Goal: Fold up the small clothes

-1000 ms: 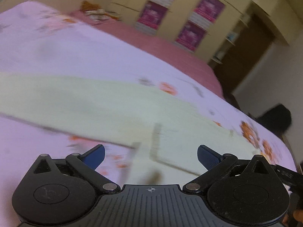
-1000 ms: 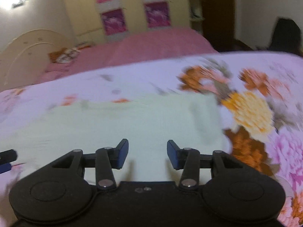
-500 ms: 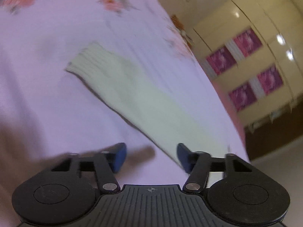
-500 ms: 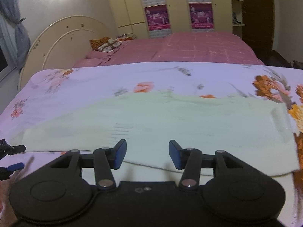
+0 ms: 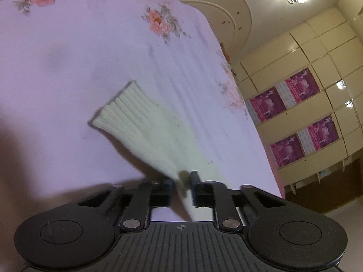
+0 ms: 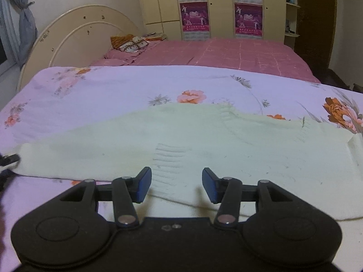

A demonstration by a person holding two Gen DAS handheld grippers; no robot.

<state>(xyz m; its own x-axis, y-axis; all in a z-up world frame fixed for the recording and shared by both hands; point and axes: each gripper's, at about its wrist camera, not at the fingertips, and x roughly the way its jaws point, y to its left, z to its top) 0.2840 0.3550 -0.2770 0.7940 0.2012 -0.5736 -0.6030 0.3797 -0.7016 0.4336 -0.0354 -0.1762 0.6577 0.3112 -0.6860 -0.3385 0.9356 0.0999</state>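
Observation:
A pale cream knitted sock (image 6: 204, 149) lies flat across the floral lilac sheet (image 6: 102, 95). In the left wrist view its ribbed cuff (image 5: 127, 111) points away and the near end of the sock (image 5: 158, 149) runs between the fingers. My left gripper (image 5: 182, 182) is shut on that end of the sock. My right gripper (image 6: 176, 184) is open and empty, its fingers just above the sock's near edge around its middle. The left gripper's tip (image 6: 9, 161) shows at the left edge of the right wrist view.
A second bed with a pink cover (image 6: 226, 52) and a cream headboard (image 6: 79, 34) stands behind. Cream wardrobes with purple posters (image 6: 195, 11) line the far wall. A dark doorway (image 6: 317, 22) is at the right.
My left gripper has closed on the sock's end. The right gripper has stayed open over the sock's middle, moving slightly closer to it.

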